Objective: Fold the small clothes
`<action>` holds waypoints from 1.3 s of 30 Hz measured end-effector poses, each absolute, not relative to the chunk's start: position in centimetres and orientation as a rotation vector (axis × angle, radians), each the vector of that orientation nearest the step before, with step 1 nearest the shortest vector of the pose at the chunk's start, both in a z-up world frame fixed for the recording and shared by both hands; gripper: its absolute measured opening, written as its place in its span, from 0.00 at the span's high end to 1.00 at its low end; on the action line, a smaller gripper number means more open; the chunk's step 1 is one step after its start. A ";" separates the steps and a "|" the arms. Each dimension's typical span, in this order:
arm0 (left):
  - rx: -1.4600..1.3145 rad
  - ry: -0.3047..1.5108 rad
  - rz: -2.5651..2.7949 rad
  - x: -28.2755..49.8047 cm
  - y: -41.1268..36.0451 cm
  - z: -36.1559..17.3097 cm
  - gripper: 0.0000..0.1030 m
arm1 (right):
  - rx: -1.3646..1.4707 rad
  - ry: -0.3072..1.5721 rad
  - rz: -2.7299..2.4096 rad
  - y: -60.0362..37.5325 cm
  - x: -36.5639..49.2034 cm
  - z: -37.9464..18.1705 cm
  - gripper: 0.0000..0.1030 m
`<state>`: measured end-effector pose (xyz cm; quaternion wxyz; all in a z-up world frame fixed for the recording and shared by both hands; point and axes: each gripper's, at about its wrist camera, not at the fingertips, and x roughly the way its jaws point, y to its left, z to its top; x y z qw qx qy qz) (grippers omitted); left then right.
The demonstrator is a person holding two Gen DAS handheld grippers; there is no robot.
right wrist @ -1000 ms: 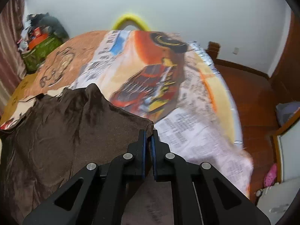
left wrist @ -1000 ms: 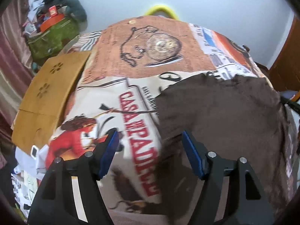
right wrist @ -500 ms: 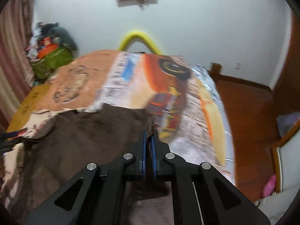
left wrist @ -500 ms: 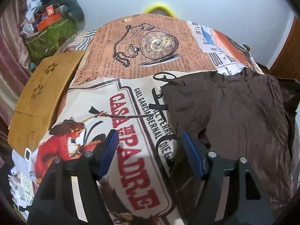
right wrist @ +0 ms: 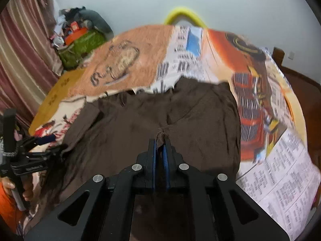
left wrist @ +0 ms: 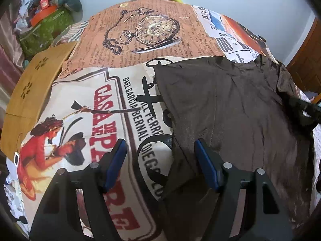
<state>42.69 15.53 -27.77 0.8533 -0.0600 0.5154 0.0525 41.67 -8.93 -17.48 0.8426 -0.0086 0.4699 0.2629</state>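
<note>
A dark brown garment [left wrist: 230,116] lies spread on the printed bedspread [left wrist: 100,92]; it also shows in the right wrist view [right wrist: 140,120]. My left gripper [left wrist: 160,150] is open over the garment's left edge, its right finger above the cloth and its left finger above the bedspread. My right gripper [right wrist: 159,138] is shut on a pinch of the brown cloth and holds the right side lifted and folded over toward the left. The left gripper also shows at the left edge of the right wrist view [right wrist: 32,146].
A wooden board [left wrist: 34,88] lies at the bed's left side. A green bag with piled things [left wrist: 44,26] stands in the far left corner by the curtain [right wrist: 22,60]. A yellow hoop [right wrist: 184,14] stands behind the bed. Wooden floor [right wrist: 301,88] lies right of it.
My right gripper has carried the garment's right edge up and across to the left, so the cloth now doubles over. My left gripper has stayed open at the left edge.
</note>
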 end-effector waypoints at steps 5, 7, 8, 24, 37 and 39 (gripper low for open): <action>-0.123 1.062 0.101 42.1 15.4 -26.3 0.32 | 0.024 1.026 0.575 -10.5 41.0 -16.2 0.78; -0.122 1.038 0.099 41.6 15.5 -25.4 0.32 | 0.038 0.970 0.576 -12.2 40.3 -14.4 0.70; -0.123 1.029 0.099 41.4 15.6 -25.1 0.32 | 0.039 0.944 0.573 -12.8 40.1 -13.8 0.70; -0.052 1.080 0.106 42.1 13.6 -27.8 0.24 | -0.187 0.941 0.495 -13.9 37.2 -18.6 0.67; -0.027 1.020 0.111 39.6 12.6 -24.2 0.17 | -0.105 0.934 0.503 -16.0 35.6 -16.4 0.61; -0.019 1.001 0.105 38.7 12.2 -22.9 0.17 | -0.099 0.916 0.500 -16.4 34.9 -15.3 0.61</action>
